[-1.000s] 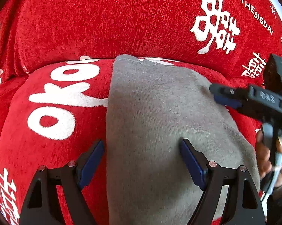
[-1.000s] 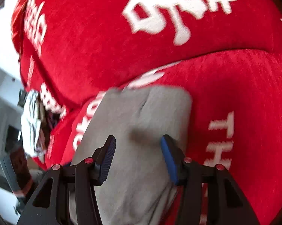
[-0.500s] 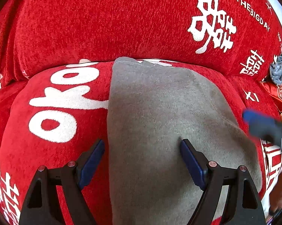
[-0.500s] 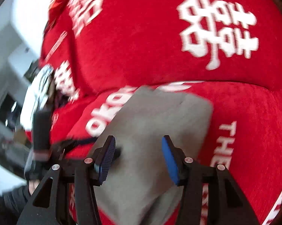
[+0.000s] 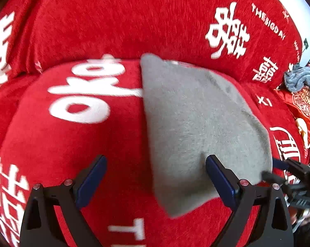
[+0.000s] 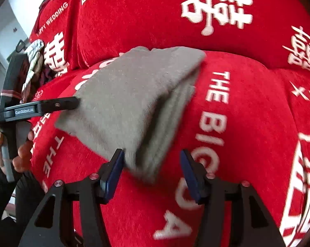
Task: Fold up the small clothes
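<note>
A folded grey cloth [image 5: 196, 123] lies flat on the red sofa seat [image 5: 72, 144], its stacked layers showing along the right edge in the right wrist view [image 6: 134, 94]. My left gripper [image 5: 156, 179] hovers over the cloth's near left corner with its jaws opening; the pads do not press on the fabric. In the right wrist view it [image 6: 72, 103] comes in side-on at the cloth's left edge. My right gripper [image 6: 152, 173] has its jaws opening around the near right corner without pinching it. In the left wrist view it [image 5: 275, 170] sits beside the cloth's right edge.
The red sofa backrest [image 5: 134, 20] with white lettering rises right behind the cloth. A grey-blue towel [image 5: 299, 80] and a red patterned cushion [image 5: 305, 107] lie at the far right. A striped cloth [image 6: 33, 57] lies at the far left. A hand [image 6: 23, 152] grips the left handle.
Both grippers have drawn back toward the cloth's near edge, and its near corners now show. The left jaws stand wider. The right gripper has rolled and slid to the cloth's right corner.
</note>
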Demonstrator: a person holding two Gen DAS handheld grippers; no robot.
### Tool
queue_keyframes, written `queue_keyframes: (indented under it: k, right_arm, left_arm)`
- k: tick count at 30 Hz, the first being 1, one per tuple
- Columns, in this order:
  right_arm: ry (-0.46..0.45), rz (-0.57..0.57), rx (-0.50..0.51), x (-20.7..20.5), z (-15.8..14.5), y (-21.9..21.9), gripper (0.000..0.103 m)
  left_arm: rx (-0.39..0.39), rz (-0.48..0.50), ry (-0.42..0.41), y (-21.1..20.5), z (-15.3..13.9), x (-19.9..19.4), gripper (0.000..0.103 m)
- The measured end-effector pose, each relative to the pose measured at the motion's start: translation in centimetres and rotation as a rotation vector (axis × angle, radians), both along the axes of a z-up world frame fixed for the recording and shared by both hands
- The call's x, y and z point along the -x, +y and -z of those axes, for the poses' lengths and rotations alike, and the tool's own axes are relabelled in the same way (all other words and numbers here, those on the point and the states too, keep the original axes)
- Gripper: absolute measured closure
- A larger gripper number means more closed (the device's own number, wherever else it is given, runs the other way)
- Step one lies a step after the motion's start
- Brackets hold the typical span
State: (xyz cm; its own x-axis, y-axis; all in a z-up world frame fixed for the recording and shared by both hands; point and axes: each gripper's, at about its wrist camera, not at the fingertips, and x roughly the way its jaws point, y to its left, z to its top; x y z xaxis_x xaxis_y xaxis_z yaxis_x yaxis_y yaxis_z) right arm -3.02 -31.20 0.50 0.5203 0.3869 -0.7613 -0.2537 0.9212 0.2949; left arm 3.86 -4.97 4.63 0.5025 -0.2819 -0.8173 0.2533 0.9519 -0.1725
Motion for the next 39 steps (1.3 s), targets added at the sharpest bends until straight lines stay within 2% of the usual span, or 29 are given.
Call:
queue_keyframes:
  k: [3, 5, 7, 10, 16, 18, 21, 25, 26, 29, 34, 39]
  right_arm:
    - [-0.052, 0.071, -0.043, 0.4, -2.2, -2.6, 0.04]
    - [-0.068, 0.141, -0.078, -0.5, -3.1, -3.9, 0.028]
    - [-0.049, 0.194, -0.144, -2.2, -3.2, -5.0, 0.028]
    - [0.037, 0.207, -0.266, -5.6, -2.0, -4.7, 0.028]
    - [0.205, 0.195, -0.366, -10.2, 2.6, -1.4, 0.028]
    - [0.191, 0.196, -0.404, -11.0, 3.4, -0.9, 0.028]
    - [0.191, 0.181, -0.39, -11.9, 3.7, 0.2, 0.042]
    - [0.161, 0.145, -0.313, -12.2, 3.1, 1.7, 0.056]
    - [0.153, 0.142, -0.303, -12.1, 2.9, 1.9, 0.059]
    - [0.108, 0.122, -0.226, -11.8, 1.9, 2.9, 0.062]
    - [0.045, 0.104, -0.124, -11.2, 0.1, 4.4, 0.065]
    - [-0.007, 0.087, -0.062, -10.2, -1.3, 5.3, 0.067]
  left_arm:
    - [0.004, -0.03, -0.004, 2.0, -1.3, -1.2, 0.006]
    - [0.068, -0.05, 0.064, 2.8, -1.3, -3.1, 0.006]
    - [0.131, -0.04, 0.122, 2.6, -0.8, -4.5, 0.006]
    - [0.164, -0.013, 0.186, 0.5, 0.4, -6.4, 0.006]
    - [0.148, 0.088, 0.287, -4.1, 3.5, -8.2, 0.006]
    - [0.147, 0.088, 0.307, -4.9, 4.5, -8.7, 0.006]
    - [0.164, 0.073, 0.288, -5.0, 4.7, -9.0, 0.007]
    - [0.119, 0.096, 0.209, -5.8, 3.9, -8.1, 0.028]
    - [0.106, 0.102, 0.19, -5.9, 3.7, -7.9, 0.029]
    - [0.055, 0.113, 0.139, -6.7, 3.0, -7.3, 0.037]
    - [0.027, 0.125, 0.094, -6.4, 1.8, -6.7, 0.054]
    - [0.011, 0.131, 0.073, -6.8, 1.1, -6.2, 0.059]
